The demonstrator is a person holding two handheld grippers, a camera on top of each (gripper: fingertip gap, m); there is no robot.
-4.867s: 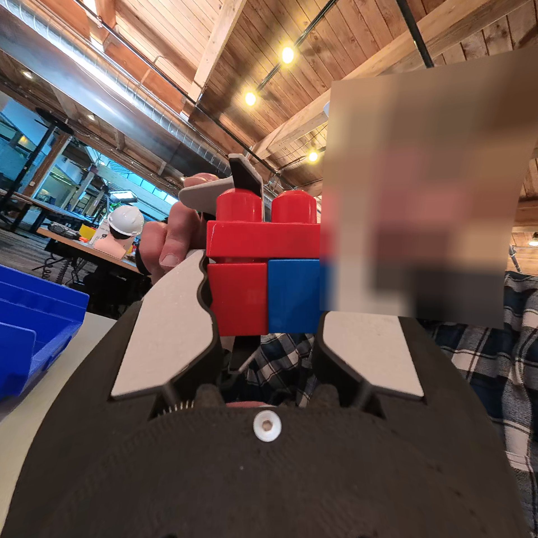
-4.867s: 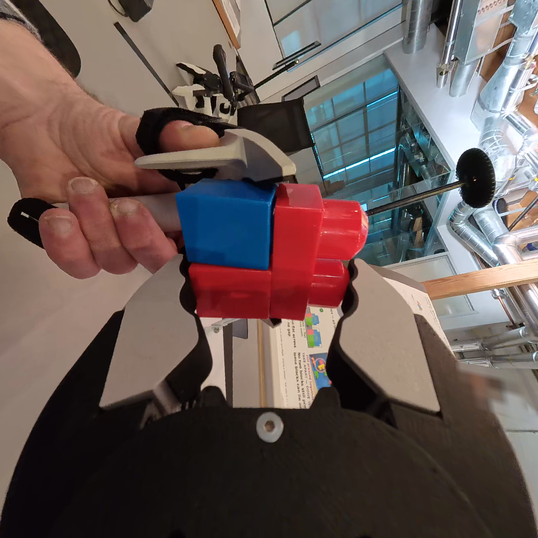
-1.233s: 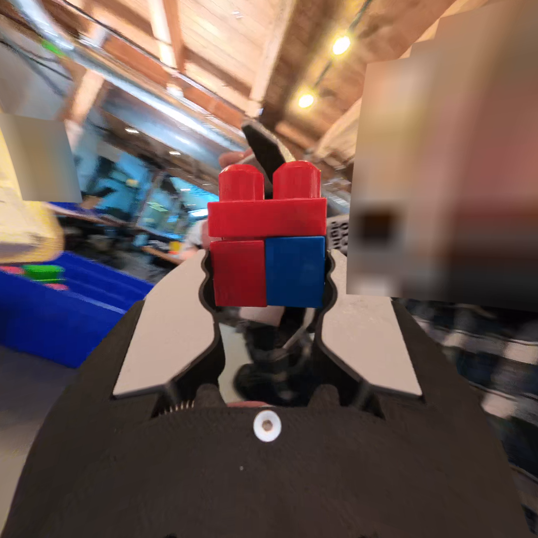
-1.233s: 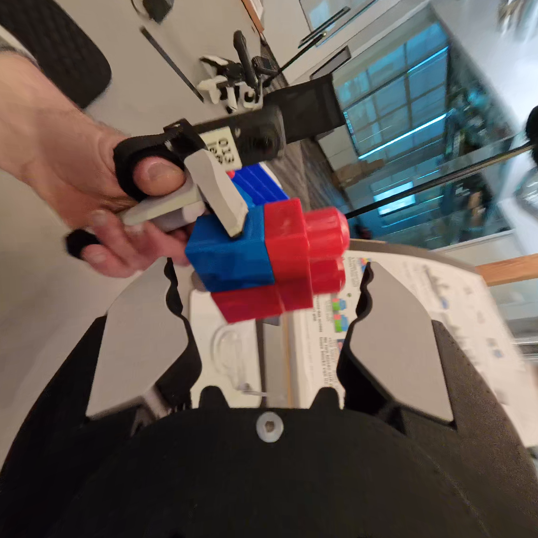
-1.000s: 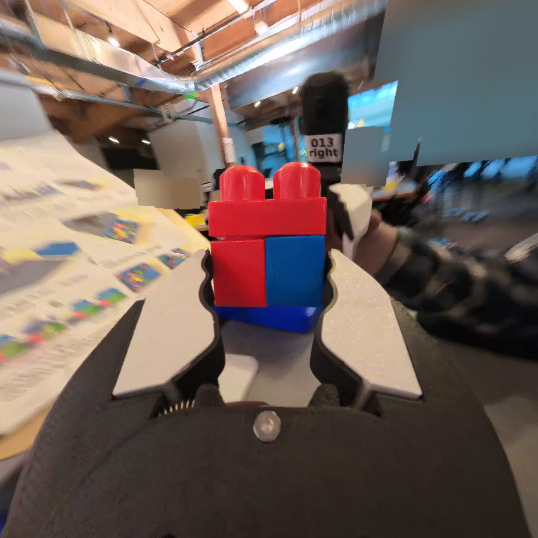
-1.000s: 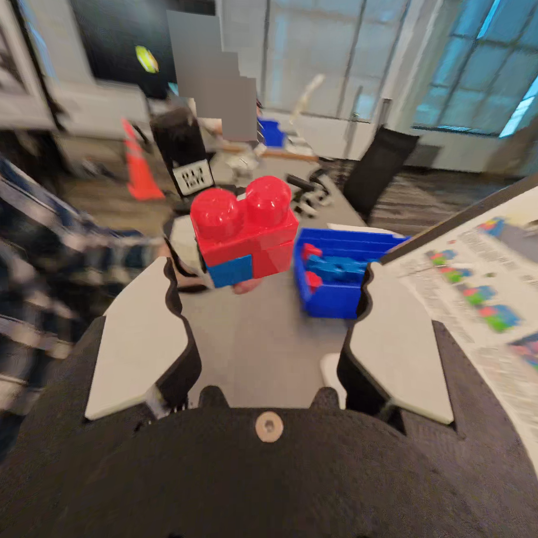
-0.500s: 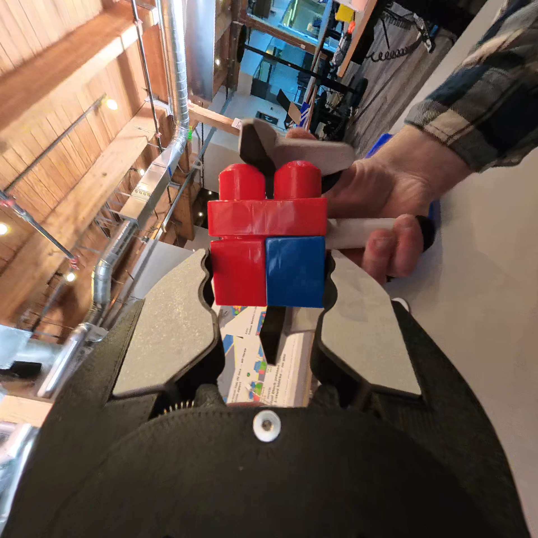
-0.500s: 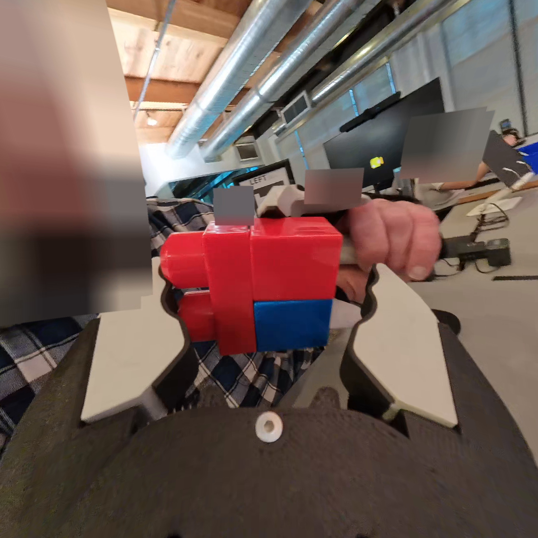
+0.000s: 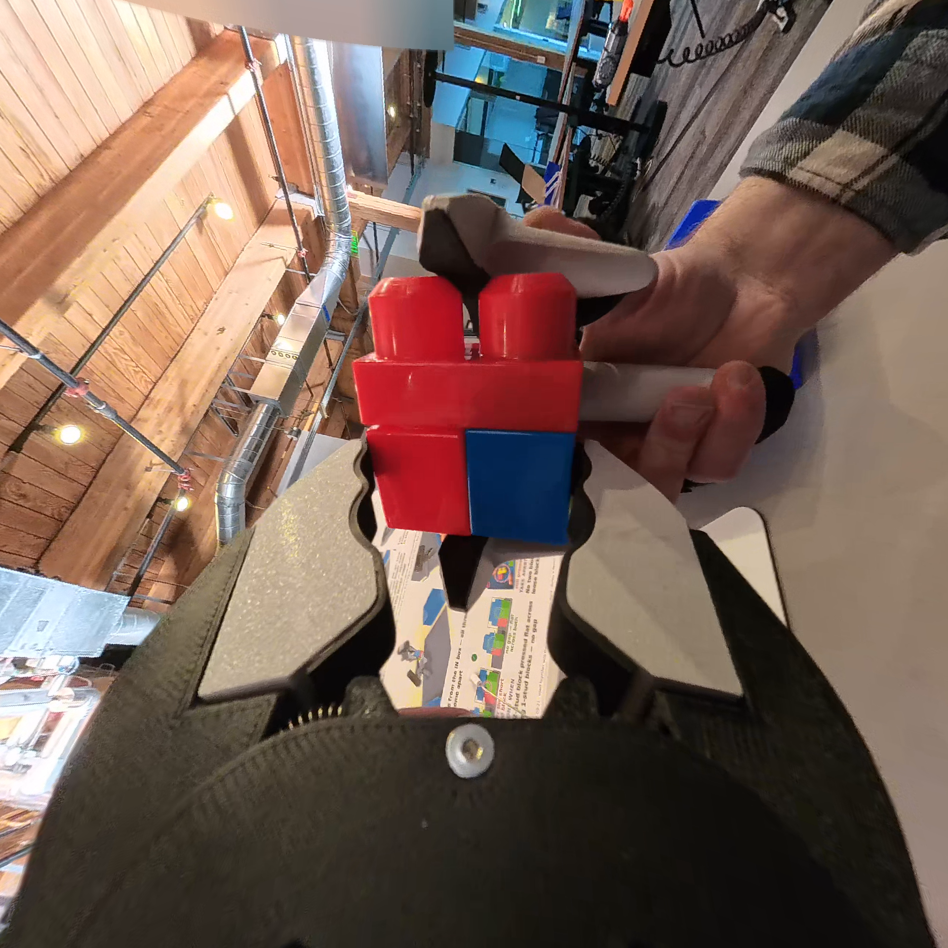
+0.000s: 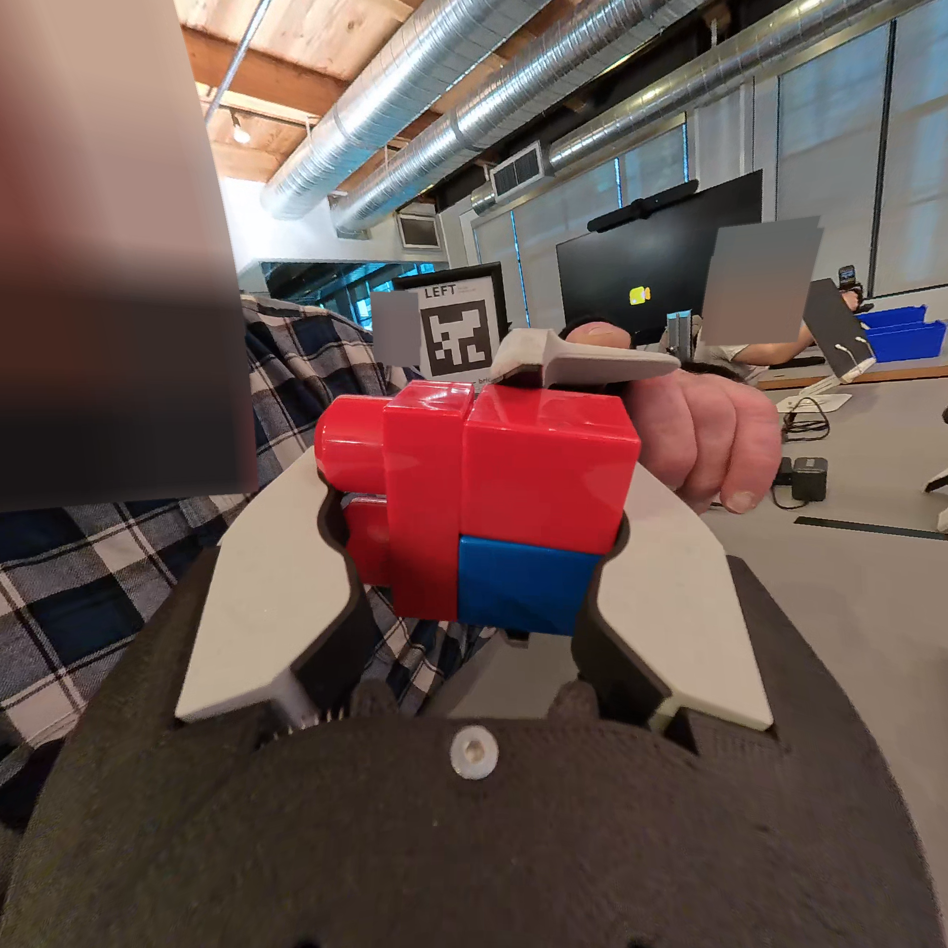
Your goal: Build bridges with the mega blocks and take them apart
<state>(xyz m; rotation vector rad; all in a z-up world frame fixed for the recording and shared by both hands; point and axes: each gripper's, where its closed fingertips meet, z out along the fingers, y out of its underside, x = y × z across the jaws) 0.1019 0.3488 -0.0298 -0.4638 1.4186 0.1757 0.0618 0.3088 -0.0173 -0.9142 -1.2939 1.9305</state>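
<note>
The desk [image 10: 846, 564] is a plain pale grey slab; a printed instruction sheet [image 9: 492, 636] lies behind the gripped work in the left wrist view. Held clear of the desk is one small bridge [image 9: 469, 410] of three glossy, hard plastic blocks: one wide red block [image 9: 467, 395] with two round studs, spanning one square red block [image 9: 418, 482] and one square blue block [image 9: 518, 485] set side by side and touching. The left gripper [image 9: 469, 487] is part closed on the two lower blocks, its wavy-edged grey fingers [image 9: 308, 554] pressed against the red one on one side and the blue one on the other. The right gripper [image 10: 474, 533] brackets the same bridge endwise, one finger at the studs and the other at the base of the lower blocks, spread wider than the left; the near stud sits against its notch, but firm pressure cannot be confirmed. Two grippers, three blocks counted.
</note>
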